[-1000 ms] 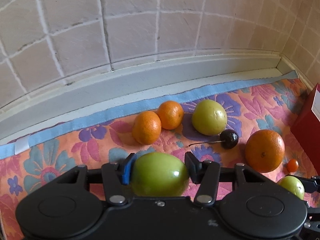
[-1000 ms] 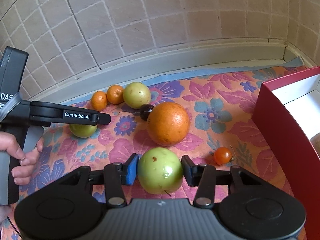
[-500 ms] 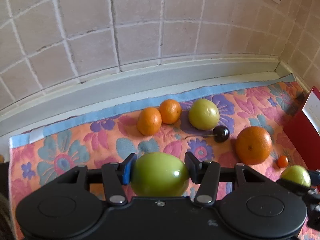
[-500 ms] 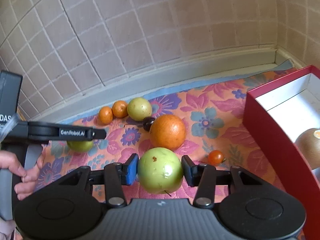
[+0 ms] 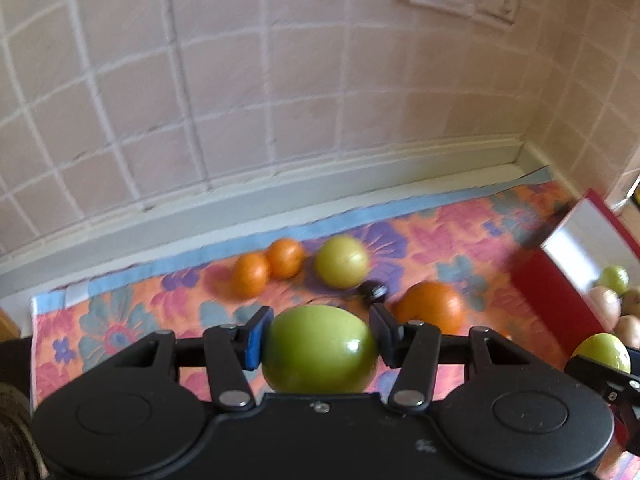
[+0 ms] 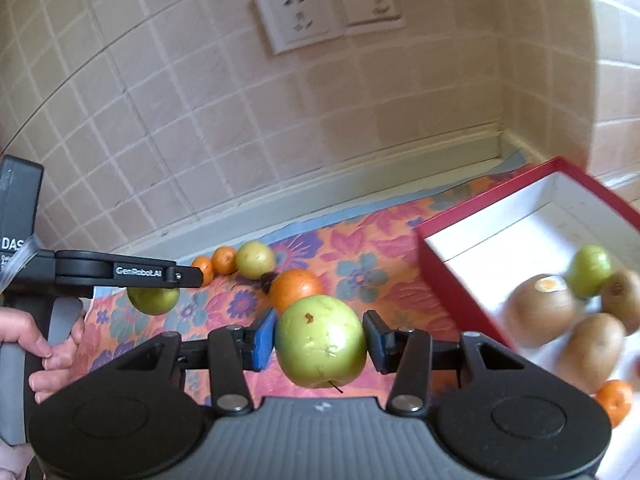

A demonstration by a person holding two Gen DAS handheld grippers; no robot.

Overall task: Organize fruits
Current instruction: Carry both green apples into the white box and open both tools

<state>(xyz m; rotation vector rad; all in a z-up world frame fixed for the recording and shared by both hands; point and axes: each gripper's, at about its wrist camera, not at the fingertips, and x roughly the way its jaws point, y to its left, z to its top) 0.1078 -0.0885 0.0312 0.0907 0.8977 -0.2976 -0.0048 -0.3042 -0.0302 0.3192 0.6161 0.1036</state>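
My left gripper [image 5: 318, 338] is shut on a green apple [image 5: 319, 349], held above the floral cloth [image 5: 120, 320]. My right gripper [image 6: 320, 340] is shut on another green apple [image 6: 321, 340], held in the air just left of the red box [image 6: 452, 280]. The box holds brown kiwis [image 6: 540, 310], a green fruit [image 6: 590, 266] and a small orange [image 6: 614, 400]. On the cloth lie two small oranges [image 5: 267, 267], a yellow-green apple [image 5: 341, 262], a dark cherry [image 5: 374, 291] and a large orange [image 5: 434, 307].
A tiled wall [image 5: 280, 100] with sockets [image 6: 328, 12] stands behind the cloth. The left gripper and the hand holding it show in the right wrist view [image 6: 100, 274]. The right gripper's apple shows at the right edge of the left wrist view [image 5: 602, 350].
Both grippers have risen with their apples and moved right toward the red box. The box's inside has come into view in both wrist views.
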